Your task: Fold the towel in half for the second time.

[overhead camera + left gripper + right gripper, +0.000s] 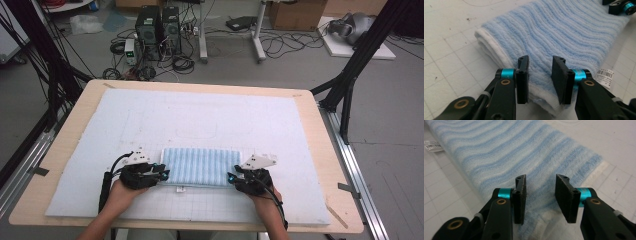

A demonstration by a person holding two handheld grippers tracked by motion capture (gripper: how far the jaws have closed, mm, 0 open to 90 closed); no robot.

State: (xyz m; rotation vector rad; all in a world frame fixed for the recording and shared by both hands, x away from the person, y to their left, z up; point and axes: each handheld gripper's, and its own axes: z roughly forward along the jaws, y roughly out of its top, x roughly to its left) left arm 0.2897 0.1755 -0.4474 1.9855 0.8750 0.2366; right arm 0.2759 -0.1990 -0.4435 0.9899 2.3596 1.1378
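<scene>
A folded light-blue striped towel (200, 166) lies flat on the white gridded mat near the table's front. My left gripper (164, 174) sits at the towel's left end and my right gripper (233, 176) at its right end. In the left gripper view the left gripper (540, 60) is open, its jaws apart just over the towel (564, 32) near its white hemmed corner, pinching nothing. In the right gripper view the right gripper (540, 178) is open too, hovering over the towel (499, 152) close to its white edge. A small barcode label (605, 73) sticks out from the towel's front edge.
The white mat (210, 115) covers most of the wooden table (330, 150), with bare mat behind the towel. Black frame posts (350, 75) stand at the table's far corners. Computers and cables (157, 30) sit on the floor beyond.
</scene>
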